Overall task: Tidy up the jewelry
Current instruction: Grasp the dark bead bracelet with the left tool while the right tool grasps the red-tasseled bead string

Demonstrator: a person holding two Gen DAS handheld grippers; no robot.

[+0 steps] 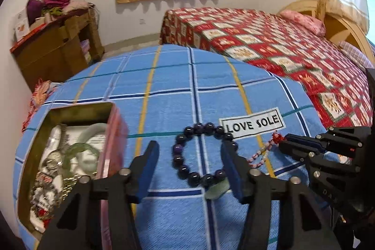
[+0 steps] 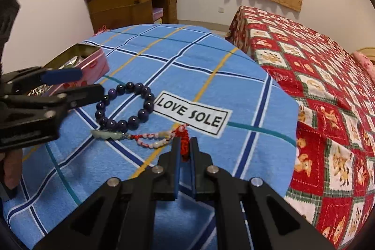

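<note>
A dark purple bead bracelet [image 1: 199,127] [image 2: 133,120] lies flat on the blue plaid cloth. My left gripper [image 1: 189,145] [image 2: 92,82] hangs over it, open, its blue-padded fingers to either side of the ring and not pressing on it. Just beside the bracelet lies a pink-and-white beaded cord [image 1: 260,154] [image 2: 154,144] with a pale green jade pendant [image 1: 216,191] [image 2: 105,134] at one end and a red knot [image 1: 277,137] [image 2: 185,132] at the other. My right gripper [image 2: 185,141] [image 1: 283,141] is shut on that red knot, low over the cloth.
An open pink tin [image 1: 117,132] [image 2: 93,65] holding several pieces of jewelry sits at the cloth's left. A "LOVE SOLE" label [image 1: 253,125] [image 2: 192,113] is printed beyond the bracelet. A red quilted bed [image 1: 281,50] stands to the right and a wooden cabinet [image 2: 129,4] by the wall.
</note>
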